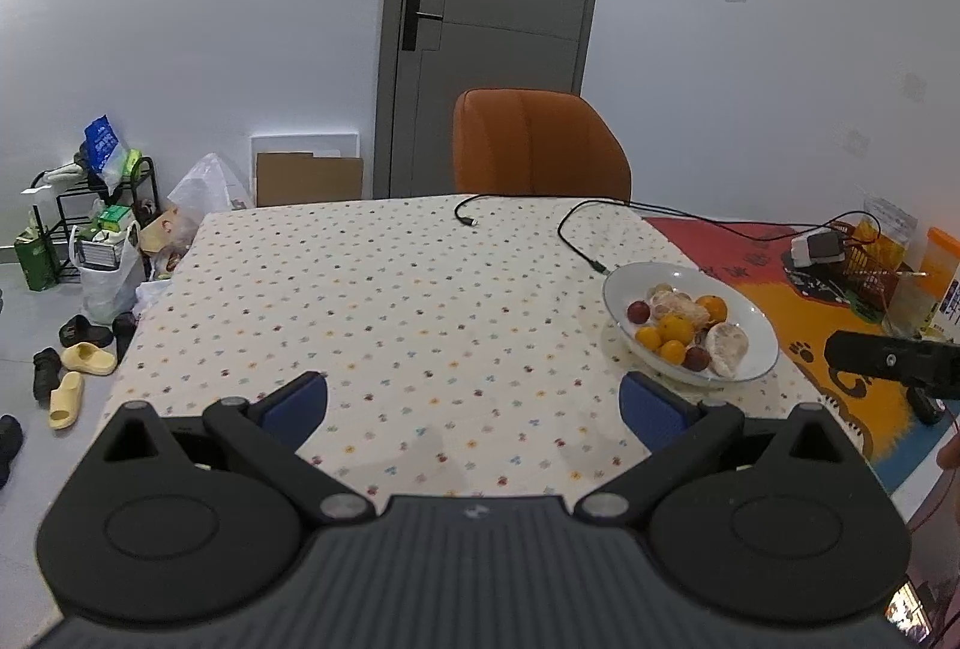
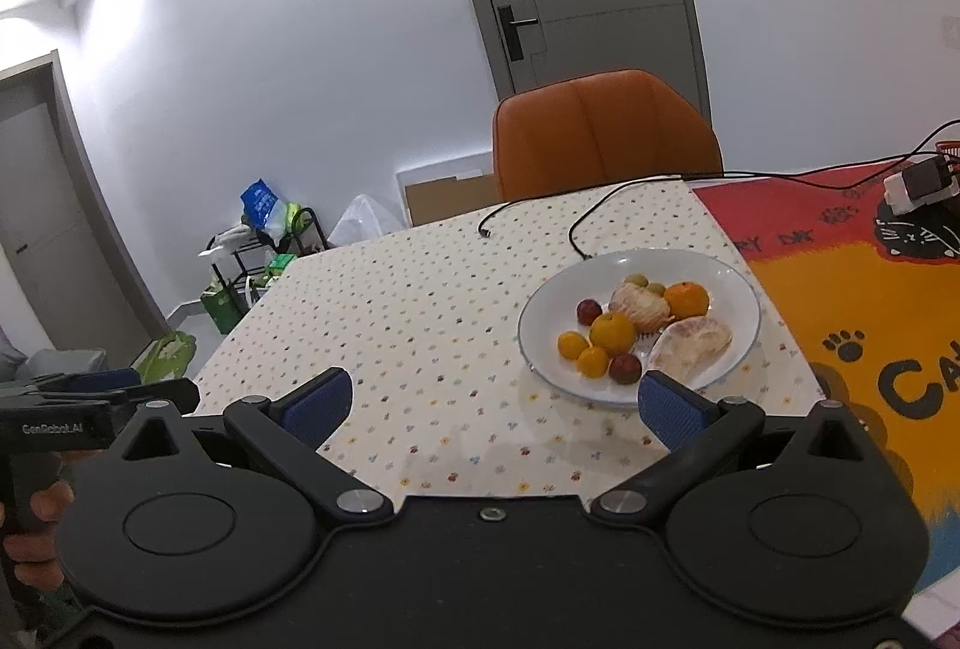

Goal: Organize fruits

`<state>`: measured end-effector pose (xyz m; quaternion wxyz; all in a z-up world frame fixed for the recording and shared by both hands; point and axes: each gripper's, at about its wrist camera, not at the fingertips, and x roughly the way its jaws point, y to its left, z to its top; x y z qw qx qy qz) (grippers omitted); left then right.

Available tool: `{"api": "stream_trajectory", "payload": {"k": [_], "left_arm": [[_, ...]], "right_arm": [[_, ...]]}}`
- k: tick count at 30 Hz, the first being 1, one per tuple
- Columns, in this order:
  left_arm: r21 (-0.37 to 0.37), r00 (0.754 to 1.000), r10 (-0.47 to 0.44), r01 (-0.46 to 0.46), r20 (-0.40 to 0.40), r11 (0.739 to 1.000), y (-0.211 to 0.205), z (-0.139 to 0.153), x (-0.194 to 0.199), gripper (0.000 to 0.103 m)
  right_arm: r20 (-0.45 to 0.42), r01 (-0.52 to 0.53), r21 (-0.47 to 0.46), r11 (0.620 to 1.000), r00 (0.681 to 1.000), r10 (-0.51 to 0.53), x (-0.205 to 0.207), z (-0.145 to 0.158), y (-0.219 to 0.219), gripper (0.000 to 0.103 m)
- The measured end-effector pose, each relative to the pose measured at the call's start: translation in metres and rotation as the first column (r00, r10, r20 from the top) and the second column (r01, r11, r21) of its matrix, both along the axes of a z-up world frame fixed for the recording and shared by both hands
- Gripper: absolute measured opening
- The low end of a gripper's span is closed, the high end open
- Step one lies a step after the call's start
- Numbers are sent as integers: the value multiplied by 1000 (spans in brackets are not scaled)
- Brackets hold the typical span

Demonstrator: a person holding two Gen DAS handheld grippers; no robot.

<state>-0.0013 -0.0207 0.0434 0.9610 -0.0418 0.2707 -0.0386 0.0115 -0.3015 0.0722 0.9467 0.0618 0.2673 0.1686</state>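
Surface: cream dotted tablecloth (image 2: 420, 325) before an orange chair (image 2: 606, 132).
Fruit: small oranges, red plums and peeled citrus heaped in the shallow white glass plate (image 2: 735, 289).
Handling: likely light, round, rolling; peeled segments soft. Grip across the middle, gently.
Left gripper (image 1: 474, 403): spread wide, empty, left of the plate.
Right gripper (image 2: 495, 403): spread, empty, just short of the plate's near rim.

A lived-in home: slippers (image 1: 84, 358) and a cluttered shoe rack (image 1: 90, 205) left of the cloth-covered dining table (image 1: 384, 301), an orange chair (image 1: 540, 144) and door (image 1: 498, 18) behind it.
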Motion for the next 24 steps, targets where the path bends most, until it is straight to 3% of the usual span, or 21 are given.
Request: {"api": "stream_trajectory", "payload": {"k": [24], "left_arm": [[16,1000,17,-17,-23,1000,13,-8,-9,103]], "right_arm": [[-3,3,-2,1000,1000,-3,-6,-6,14,103]]}}
